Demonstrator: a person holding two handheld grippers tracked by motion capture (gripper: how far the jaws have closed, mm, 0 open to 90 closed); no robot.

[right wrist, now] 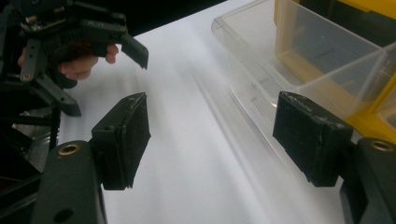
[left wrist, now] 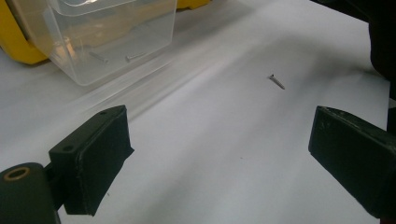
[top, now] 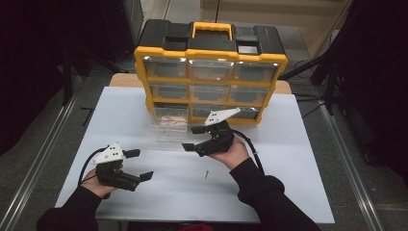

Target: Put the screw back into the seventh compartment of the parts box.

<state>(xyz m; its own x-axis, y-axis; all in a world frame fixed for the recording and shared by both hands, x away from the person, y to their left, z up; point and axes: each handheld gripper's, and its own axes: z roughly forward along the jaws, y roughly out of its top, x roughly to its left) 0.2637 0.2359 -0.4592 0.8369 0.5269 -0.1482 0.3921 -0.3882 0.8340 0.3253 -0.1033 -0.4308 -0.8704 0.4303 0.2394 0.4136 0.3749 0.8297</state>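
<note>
Step in hand, as I read it: picking up the loose screw (top: 206, 173) off the desk (top: 298, 192) to return it to the pulled-out clear drawer (top: 169, 126). Nothing grasped yet.

Left gripper (top: 137, 164): fingers (left wrist: 98, 158) released, spread wide, empty, hovering low over the desk at near left. Right gripper (top: 194, 138): fingers (right wrist: 122, 140) also released, empty, just near of the drawer.

Screw: small, dark, slim, lying flat on bare white desk, between the two grippers and nearer the person than the right one; well apart from the drawer. In the left gripper view it sits far ahead of the fingers (left wrist: 276, 81).

Next move needs: centre either gripper's fingers over the screw, drop to desk level, pinch across the shank. It's thin and flat, so it will likely slip or skate.

Drawer: transparent, sticking out of the yellow-black organizer (top: 210, 72), bottom left slot, a couple of screws visible inside (left wrist: 135, 57).
</note>
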